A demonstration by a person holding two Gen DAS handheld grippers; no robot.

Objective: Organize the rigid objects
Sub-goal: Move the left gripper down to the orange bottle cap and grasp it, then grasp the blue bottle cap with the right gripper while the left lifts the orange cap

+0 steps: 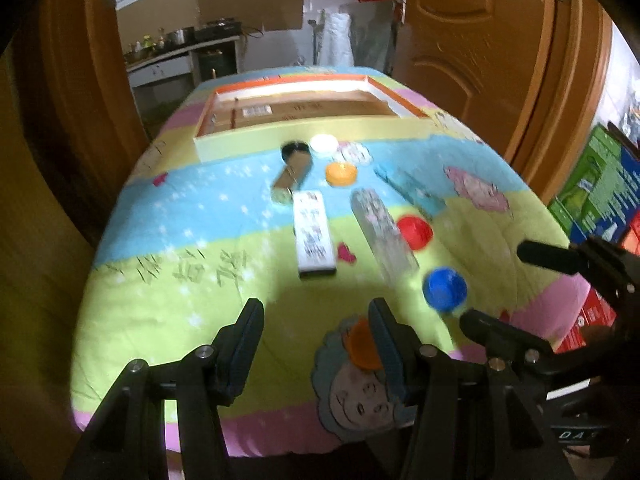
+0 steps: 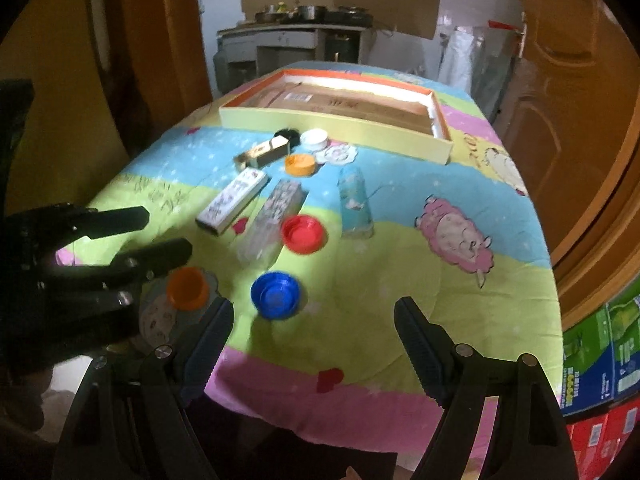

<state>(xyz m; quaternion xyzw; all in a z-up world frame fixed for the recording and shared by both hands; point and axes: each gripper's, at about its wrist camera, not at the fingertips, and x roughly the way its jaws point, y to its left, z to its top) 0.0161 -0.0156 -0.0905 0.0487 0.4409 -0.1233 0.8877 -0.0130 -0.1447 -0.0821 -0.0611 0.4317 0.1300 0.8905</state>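
Left gripper point(image 1: 316, 344): jaws wide apart, holding nothing.
Right gripper point(image 2: 314, 344): likewise.
Advice: straddle the round blue plastic cap point(image 2: 275, 294) at 11 o'clock squarely, then carry it to the shallow cardboard tray point(image 2: 336, 124).

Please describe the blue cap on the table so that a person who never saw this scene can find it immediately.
Start from the large shallow cardboard tray at the far end of the colourful quilt. Come toward the near edge, past the red cap. The blue cap lies open side up, nearest the right gripper; it is the only blue lid, with an orange cap on its left.
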